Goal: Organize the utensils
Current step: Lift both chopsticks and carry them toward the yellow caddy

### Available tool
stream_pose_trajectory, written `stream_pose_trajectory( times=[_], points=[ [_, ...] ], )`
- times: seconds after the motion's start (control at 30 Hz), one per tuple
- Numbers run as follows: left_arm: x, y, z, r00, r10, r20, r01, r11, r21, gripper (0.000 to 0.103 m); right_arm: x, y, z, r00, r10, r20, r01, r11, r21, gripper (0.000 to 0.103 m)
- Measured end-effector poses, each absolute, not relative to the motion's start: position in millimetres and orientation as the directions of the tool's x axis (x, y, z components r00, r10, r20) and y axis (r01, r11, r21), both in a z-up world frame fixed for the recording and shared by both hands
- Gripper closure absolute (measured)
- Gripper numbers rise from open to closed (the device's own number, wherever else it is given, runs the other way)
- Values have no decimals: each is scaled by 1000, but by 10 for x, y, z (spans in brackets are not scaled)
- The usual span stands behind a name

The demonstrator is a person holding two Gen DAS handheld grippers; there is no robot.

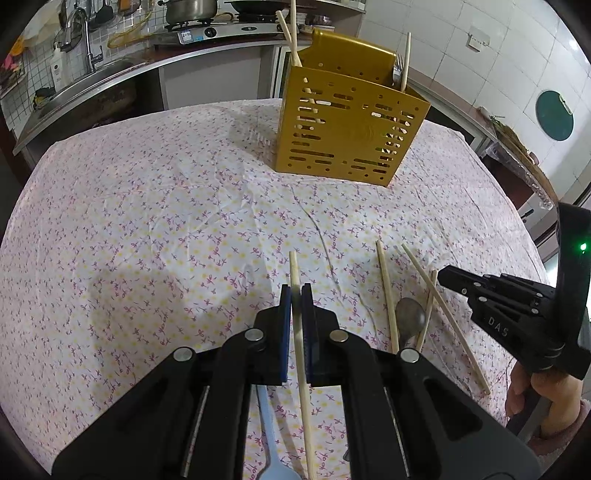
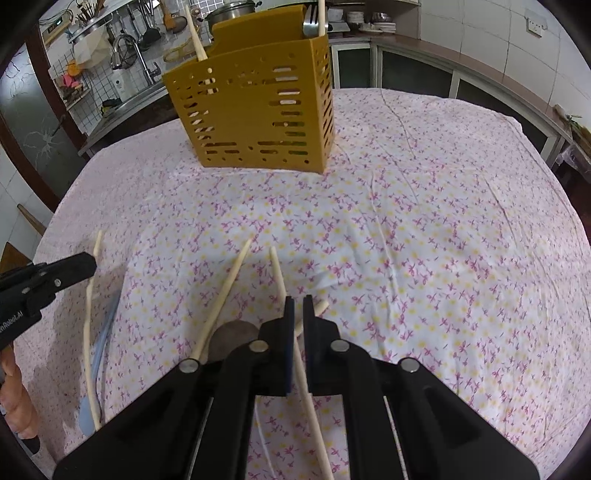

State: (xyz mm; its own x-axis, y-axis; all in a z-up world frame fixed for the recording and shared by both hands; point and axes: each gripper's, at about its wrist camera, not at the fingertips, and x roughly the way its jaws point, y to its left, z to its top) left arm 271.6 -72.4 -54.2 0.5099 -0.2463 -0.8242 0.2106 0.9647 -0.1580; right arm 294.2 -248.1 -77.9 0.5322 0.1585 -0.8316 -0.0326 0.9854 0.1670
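Observation:
A yellow perforated utensil holder [image 1: 351,125] stands at the far side of the table, with chopsticks and a fork in it; it also shows in the right wrist view [image 2: 255,107]. My left gripper [image 1: 296,291] is shut on a wooden chopstick [image 1: 300,332]. A light blue spoon [image 1: 269,443] lies under it. My right gripper [image 2: 299,304] is shut on another chopstick [image 2: 284,291]. Two more chopsticks [image 1: 386,295] and a metal spoon [image 1: 410,317] lie on the cloth between the grippers. The right gripper also shows in the left wrist view [image 1: 443,277].
The table is covered by a floral cloth [image 2: 406,240]. A kitchen counter with a sink [image 1: 92,81] and a stove [image 1: 207,29] runs behind it. A counter edge [image 2: 480,70] lines the right side.

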Motion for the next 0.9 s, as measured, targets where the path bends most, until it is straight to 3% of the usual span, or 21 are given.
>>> stream_pose_trajectory(
  times=[0.43, 0.47, 0.57, 0.9],
  points=[
    [2749, -729, -575, 505, -248, -827, 200, 965, -168, 99, 2955, -2490, -829, 528, 144, -837, -26, 988, 154, 96],
    [2755, -724, -580, 504, -250, -827, 202, 965, -169, 99, 2954, -2496, -833, 529, 145, -836, -25, 988, 155, 93],
    [2755, -728, -588, 503, -251, -827, 205, 964, -169, 99, 2922, -2525, -807, 553, 132, -823, -18, 989, 147, 59],
    [2779, -725, -618, 495, -261, -829, 205, 962, -180, 99, 2993, -2334, -827, 539, 88, -838, -74, 996, 56, 59]
  ],
)
